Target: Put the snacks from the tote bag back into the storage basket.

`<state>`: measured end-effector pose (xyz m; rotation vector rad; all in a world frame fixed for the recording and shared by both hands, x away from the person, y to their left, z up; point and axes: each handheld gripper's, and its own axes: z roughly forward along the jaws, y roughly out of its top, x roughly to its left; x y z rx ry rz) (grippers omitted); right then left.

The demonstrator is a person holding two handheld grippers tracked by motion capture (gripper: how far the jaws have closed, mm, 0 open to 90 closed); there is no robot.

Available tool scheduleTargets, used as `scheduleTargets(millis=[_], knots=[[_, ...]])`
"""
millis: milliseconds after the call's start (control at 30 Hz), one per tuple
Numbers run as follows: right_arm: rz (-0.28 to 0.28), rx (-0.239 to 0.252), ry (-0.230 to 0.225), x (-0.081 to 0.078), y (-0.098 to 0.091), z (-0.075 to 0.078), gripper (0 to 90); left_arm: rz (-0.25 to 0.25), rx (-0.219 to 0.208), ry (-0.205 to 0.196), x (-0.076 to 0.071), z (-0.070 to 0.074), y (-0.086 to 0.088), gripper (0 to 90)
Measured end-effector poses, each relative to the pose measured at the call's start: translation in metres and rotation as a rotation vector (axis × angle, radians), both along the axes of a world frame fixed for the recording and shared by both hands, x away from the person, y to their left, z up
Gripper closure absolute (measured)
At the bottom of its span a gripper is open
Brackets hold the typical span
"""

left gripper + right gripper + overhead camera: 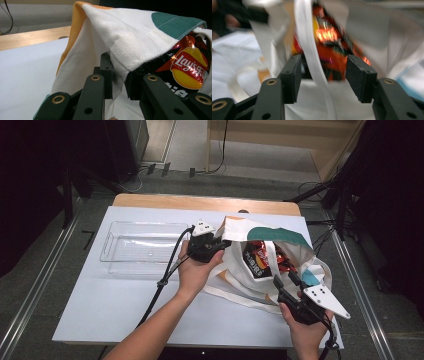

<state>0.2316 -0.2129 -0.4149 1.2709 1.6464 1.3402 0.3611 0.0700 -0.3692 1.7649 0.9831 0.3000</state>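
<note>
While the tray (pixel 142 247) sat bare at the left of the table (pixel 100 310), the work was all at the bag (pixel 240 270) beside it. The left gripper (pixel 214 241) was at the bag's left rim. In the left gripper view its jaws pinched a fold of the white cloth (pixel 120 72) and held the mouth up and open. Just past that fold lay the chip pack (pixel 190 67), red and yellow, inside the bag.

From above, the chip pack (pixel 260 260) lay in the middle of the bag, its long side running from near to far. The right gripper (pixel 287 281) was at the bag's near right edge and pointed up and left, straight at the pack. Its jaws stood partly open with nothing pinched. The right gripper view was blurry, but a white strap (pixel 312 62) seemed to hang between the jaws, with the pack just behind it. The right gripper was the free one, so it was best placed to reach in, and the strap could get in its way.
</note>
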Motion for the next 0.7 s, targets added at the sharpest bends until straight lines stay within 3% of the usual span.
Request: scheduleTargets(millis=[67, 133, 200, 267, 300, 433, 500, 533, 600, 700], knots=[[0.03, 0.006, 0.067, 0.008, 0.001, -0.011, 51.4, 0.001, -0.002, -0.005, -0.001, 0.0, 0.001, 82.1], [0.038, -0.028, 0.117, 0.012, 0.004, -0.018, 71.7, -0.001, -0.004, -0.003, -0.001, 0.0, 0.002, 84.8], [0.047, -0.05, 0.122, 0.012, 0.004, -0.02, 88.5, -0.005, -0.002, -0.007, -0.001, 0.001, 0.003, 85.9], [0.041, -0.051, 0.115, 0.01, 0.002, -0.018, 88.7, -0.011, 0.002, -0.007, -0.002, 0.001, 0.004, 86.4], [0.026, -0.023, 0.064, 0.006, -0.006, -0.006, 89.1, -0.013, 0.01, -0.01, -0.003, 0.0, 0.005, 86.5], [-0.062, -0.034, -0.069, 0.003, -0.024, 0.024, 89.1, -0.024, 0.014, -0.015, -0.007, 0.0, 0.005, 86.6], [-0.097, -0.049, -0.098, 0.01, -0.033, 0.038, 89.1, -0.033, 0.017, -0.017, -0.008, 0.0, 0.005, 86.7], [-0.097, -0.049, -0.098, 0.01, -0.033, 0.038, 89.1, -0.033, 0.017, -0.017, -0.008, 0.0, 0.005, 86.7], [-0.135, -0.08, -0.132, 0.032, -0.044, 0.055, 89.1, -0.042, 0.027, -0.023, -0.01, 0.0, 0.002, 86.7], [-0.133, -0.105, -0.132, 0.062, -0.051, 0.067, 88.9, -0.06, 0.028, -0.018, -0.011, -0.001, 0.0, 86.7]])
